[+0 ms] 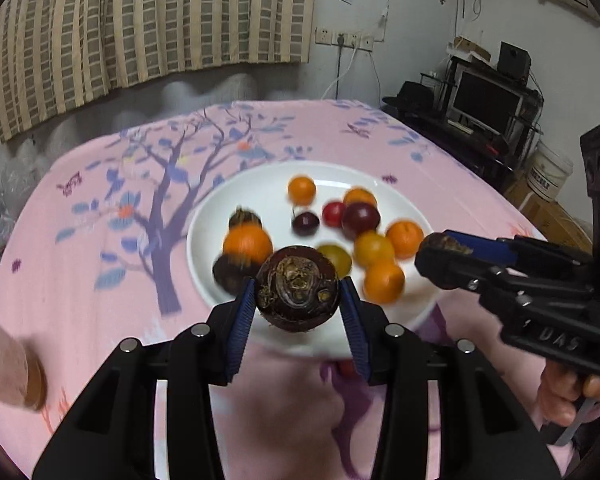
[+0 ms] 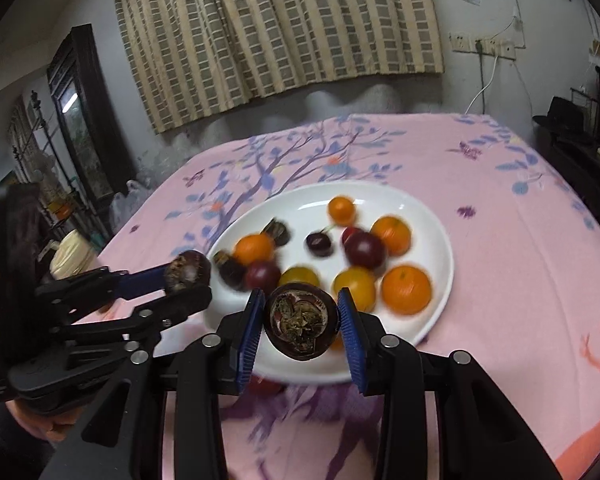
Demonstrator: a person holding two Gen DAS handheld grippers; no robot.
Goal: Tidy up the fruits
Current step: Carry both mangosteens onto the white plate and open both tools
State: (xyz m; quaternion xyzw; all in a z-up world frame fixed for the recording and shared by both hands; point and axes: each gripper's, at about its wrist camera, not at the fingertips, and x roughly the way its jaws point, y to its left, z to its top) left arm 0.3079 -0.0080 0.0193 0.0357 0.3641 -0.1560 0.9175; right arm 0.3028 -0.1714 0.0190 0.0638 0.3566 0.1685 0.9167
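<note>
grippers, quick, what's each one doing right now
left gripper: closed on a dark brown fruit
right gripper: closed on another dark fruit

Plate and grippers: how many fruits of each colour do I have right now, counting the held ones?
On the plate:
orange fruits: 5
yellow fruits: 2
red or purple fruits: 4
dark brown fruits: 2
Held:
dark brown fruit in left gripper: 1
dark brown fruit in right gripper: 1
Total: 15
</note>
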